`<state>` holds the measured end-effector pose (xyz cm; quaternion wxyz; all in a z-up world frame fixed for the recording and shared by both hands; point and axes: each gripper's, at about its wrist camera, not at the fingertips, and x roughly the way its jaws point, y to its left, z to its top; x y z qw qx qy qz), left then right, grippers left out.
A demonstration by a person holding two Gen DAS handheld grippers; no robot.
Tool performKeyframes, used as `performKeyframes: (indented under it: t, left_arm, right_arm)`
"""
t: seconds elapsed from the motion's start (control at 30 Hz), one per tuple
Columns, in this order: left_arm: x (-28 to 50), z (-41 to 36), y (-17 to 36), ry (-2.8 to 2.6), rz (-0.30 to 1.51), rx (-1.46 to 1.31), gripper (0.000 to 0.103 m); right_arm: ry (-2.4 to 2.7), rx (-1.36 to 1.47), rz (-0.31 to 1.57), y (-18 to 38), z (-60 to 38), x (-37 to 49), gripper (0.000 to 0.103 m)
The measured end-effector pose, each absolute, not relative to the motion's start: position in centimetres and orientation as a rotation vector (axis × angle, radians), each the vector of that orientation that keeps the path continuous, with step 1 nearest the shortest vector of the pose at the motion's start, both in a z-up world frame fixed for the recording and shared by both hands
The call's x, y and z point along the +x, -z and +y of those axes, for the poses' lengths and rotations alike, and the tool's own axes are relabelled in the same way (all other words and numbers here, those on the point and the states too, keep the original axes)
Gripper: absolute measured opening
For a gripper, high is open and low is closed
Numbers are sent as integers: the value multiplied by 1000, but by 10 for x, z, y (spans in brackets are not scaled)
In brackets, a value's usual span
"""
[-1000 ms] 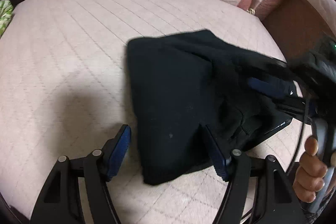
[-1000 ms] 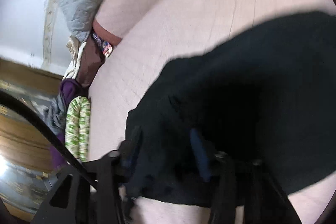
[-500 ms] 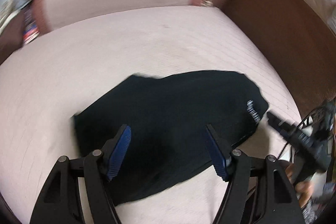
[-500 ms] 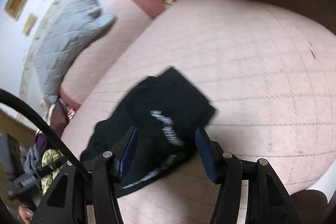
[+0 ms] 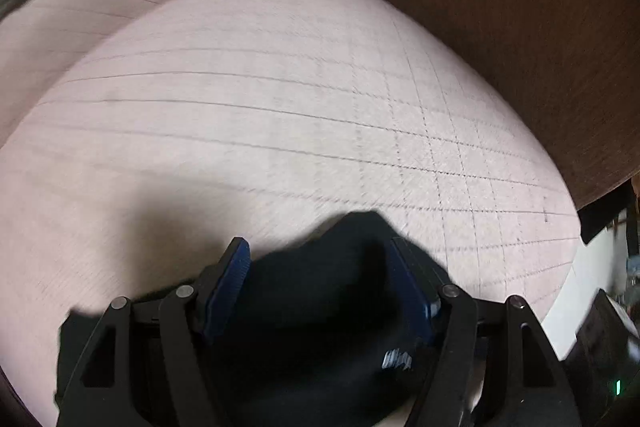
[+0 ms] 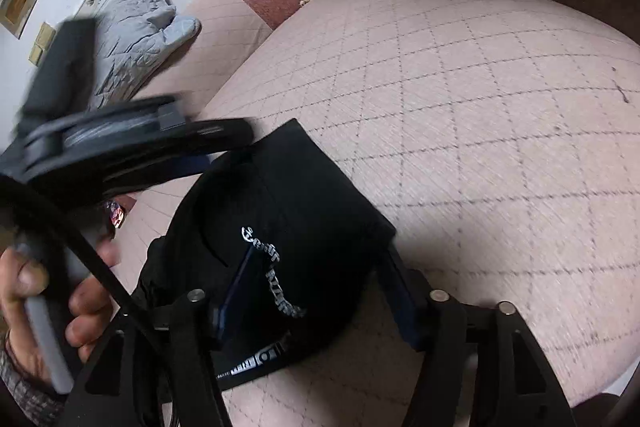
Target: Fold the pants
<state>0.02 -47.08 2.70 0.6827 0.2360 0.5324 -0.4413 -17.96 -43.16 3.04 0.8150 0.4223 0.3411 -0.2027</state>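
Observation:
The black pants (image 6: pixel 288 211) lie folded into a compact bundle on the pink quilted cushion (image 6: pixel 480 99), white lettering facing up. My right gripper (image 6: pixel 316 291) is open, its blue pads straddling the bundle's near edge. My left gripper (image 5: pixel 320 275) is open and hovers low over the same bundle (image 5: pixel 320 327), which fills the space between its pads. From the right wrist view the left gripper (image 6: pixel 120 151) shows from the side, at the bundle's far left corner, held by a hand (image 6: pixel 48 299). I cannot tell if either gripper touches the fabric.
A brown sofa arm (image 5: pixel 500 7) rises behind the cushion. A grey quilted pillow (image 6: pixel 136 31) rests on the backrest at the left. The cushion's front edge (image 6: pixel 600 367) is close on the right, and beyond it lies floor clutter (image 5: pixel 608 327).
Both grippers have let go of the pants and pulled back to the bundle's near edge. The pants went from lifted and loose to a flat folded bundle. The left camera swung right.

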Motion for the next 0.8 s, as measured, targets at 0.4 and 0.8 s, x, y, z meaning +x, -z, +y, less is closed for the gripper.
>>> performKeyframes:
  t: [0.4, 0.8]
  left_arm:
    - [-13, -464, -38, 1067, 1174, 570, 22]
    - [23, -269, -119, 980, 1082, 143, 19]
  right_arm:
    - [373, 895, 693, -47, -428, -181, 22]
    - [115, 603, 706, -135, -317, -137, 20]
